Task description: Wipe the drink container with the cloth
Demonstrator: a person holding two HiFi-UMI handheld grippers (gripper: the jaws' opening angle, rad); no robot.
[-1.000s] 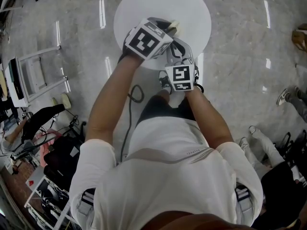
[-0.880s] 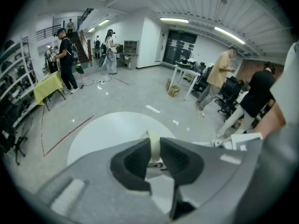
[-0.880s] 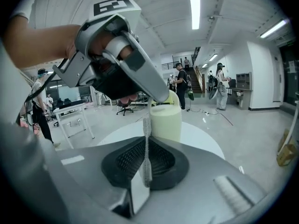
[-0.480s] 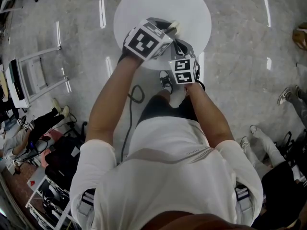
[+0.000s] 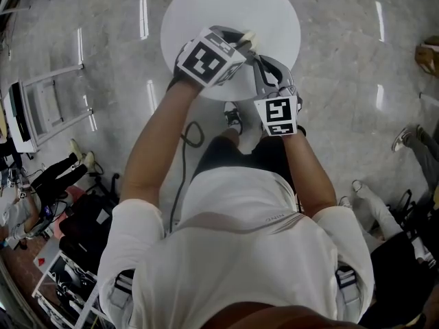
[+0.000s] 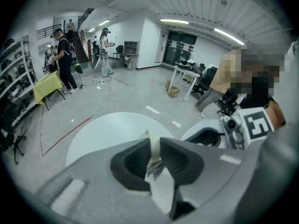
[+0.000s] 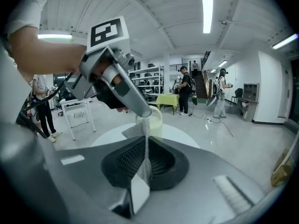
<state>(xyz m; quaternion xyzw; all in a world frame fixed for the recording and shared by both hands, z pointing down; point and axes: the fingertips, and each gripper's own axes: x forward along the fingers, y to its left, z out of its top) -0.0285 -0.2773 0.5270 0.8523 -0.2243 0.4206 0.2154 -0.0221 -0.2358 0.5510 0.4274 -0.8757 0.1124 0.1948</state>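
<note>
A pale yellow cup (image 7: 155, 118) hangs over the round white table (image 5: 206, 5). My left gripper (image 5: 245, 41) is shut on the cup's wall (image 6: 153, 146), and the cup shows as a cream spot at its tip in the head view. My right gripper (image 7: 146, 155) is shut on a thin white cloth (image 7: 145, 139) that runs up taut to the cup's side, just under the left gripper's finger (image 7: 133, 99). In the head view my right gripper (image 5: 260, 64) sits right of and behind the left one, and the cloth is hidden there.
The table (image 6: 107, 134) lies below both grippers with bare top. A white metal trolley (image 5: 41, 108) stands on the floor at the left. People stand by a yellow-covered table (image 7: 174, 99) farther off. Someone's legs and shoes (image 5: 370, 204) are at the right.
My right gripper has moved to the right and a little back toward the person. The left gripper with the cup has stayed in place.
</note>
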